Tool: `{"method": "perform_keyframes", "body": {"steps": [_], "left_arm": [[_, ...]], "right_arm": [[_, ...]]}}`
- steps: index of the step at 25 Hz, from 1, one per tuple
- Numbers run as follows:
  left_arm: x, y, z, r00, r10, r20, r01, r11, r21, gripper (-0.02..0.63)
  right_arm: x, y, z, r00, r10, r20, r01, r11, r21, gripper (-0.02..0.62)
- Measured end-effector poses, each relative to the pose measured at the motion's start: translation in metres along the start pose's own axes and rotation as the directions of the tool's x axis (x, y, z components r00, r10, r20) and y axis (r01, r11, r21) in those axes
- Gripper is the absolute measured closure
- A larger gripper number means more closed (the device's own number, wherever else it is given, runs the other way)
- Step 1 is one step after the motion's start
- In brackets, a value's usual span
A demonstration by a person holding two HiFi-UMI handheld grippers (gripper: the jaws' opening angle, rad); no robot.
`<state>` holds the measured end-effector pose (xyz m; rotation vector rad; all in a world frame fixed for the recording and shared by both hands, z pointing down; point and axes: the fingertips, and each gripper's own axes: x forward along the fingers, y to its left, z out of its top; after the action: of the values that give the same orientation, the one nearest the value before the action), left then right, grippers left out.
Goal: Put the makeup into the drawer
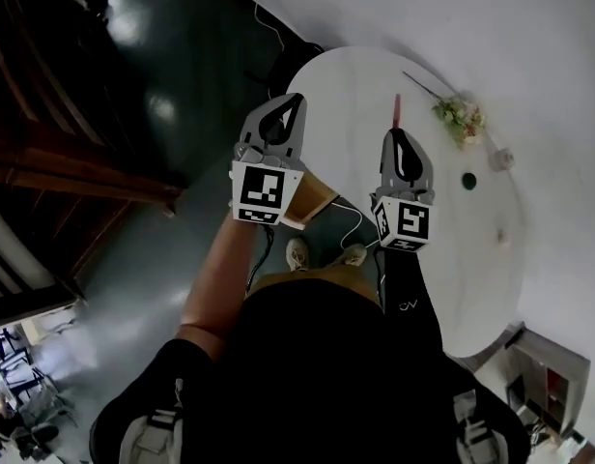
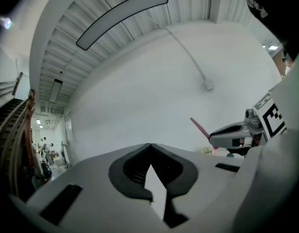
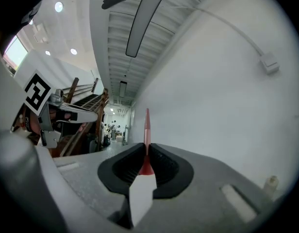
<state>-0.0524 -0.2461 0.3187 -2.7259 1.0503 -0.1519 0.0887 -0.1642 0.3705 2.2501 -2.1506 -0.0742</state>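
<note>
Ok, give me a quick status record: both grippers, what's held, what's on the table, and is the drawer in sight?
left gripper: jaws together, nothing between them
right gripper: shut on the red makeup pencil
pencil pose: sticks out forward past the jaw tips
round white table: below both grippers in the head view
on table: flower sprig, small dark round thing, small white thing near the sprig
drawer: not in view
</note>
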Motion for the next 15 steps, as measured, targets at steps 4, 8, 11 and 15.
{"method": "perform_keyframes", "body": {"steps": [4, 8, 11, 15], "left_arm": [[-0.030, 0.035, -0.018, 0.996, 0.082, -0.039, -0.082, 0.997, -0.005, 0.598], [-0.052, 0.060, -0.029, 0.988, 0.143, -0.061, -0.144, 0.990, -0.011, 0.599], [-0.062, 0.068, -0.033, 0.984, 0.165, -0.067, -0.166, 0.986, -0.009, 0.598], [-0.072, 0.074, -0.041, 0.980, 0.180, -0.080, -0.182, 0.983, -0.018, 0.598]], "right_arm": [[0.021, 0.040, -0.002, 0.996, 0.094, -0.001, -0.094, 0.995, 0.017, 0.546], [0.033, 0.072, -0.011, 0.986, 0.162, -0.026, -0.161, 0.987, 0.023, 0.546], [0.041, 0.089, -0.028, 0.974, 0.208, -0.083, -0.206, 0.978, 0.035, 0.546], [0.048, 0.117, -0.083, 0.920, 0.276, -0.277, -0.263, 0.961, 0.085, 0.546]]}}
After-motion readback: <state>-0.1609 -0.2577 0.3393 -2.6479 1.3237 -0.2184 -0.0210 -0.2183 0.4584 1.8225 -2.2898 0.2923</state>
